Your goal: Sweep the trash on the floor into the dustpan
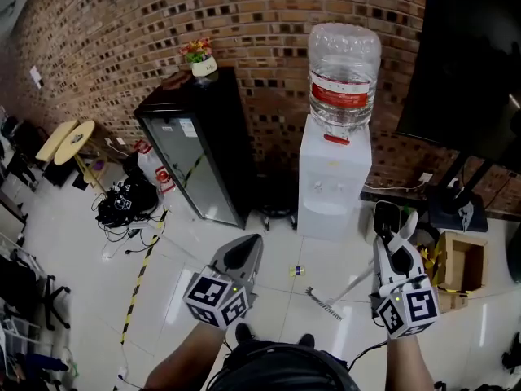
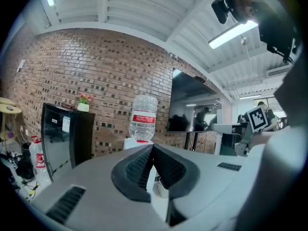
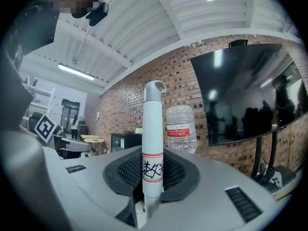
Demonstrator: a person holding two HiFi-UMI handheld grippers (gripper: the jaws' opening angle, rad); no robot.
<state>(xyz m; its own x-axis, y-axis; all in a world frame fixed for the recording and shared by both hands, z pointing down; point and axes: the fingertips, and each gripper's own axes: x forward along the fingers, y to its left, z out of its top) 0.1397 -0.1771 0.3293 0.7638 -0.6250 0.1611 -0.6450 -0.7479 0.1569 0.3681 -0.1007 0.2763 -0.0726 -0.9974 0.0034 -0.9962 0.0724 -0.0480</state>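
Observation:
My right gripper (image 1: pixel 396 249) is shut on a white broom handle (image 1: pixel 408 221); the handle slants down to a thin toothed head (image 1: pixel 325 304) resting on the white floor. In the right gripper view the handle (image 3: pixel 153 143) stands upright between the dark pads (image 3: pixel 174 173), its hooked top above. A small yellow-and-blue scrap of trash (image 1: pixel 297 271) lies on the floor between the grippers. My left gripper (image 1: pixel 247 249) is shut with nothing in it; its pads (image 2: pixel 168 167) meet at the tips. A dark shape (image 1: pixel 386 216) behind the right gripper is unclear. I cannot make out a dustpan.
A water dispenser (image 1: pixel 332 182) and a black glass-door fridge (image 1: pixel 199 157) stand against the brick wall. A cardboard box (image 1: pixel 461 267) and a screen on a stand (image 1: pixel 472 72) are at the right. Tangled cables (image 1: pixel 126 204) and striped floor tape (image 1: pixel 138 279) lie left.

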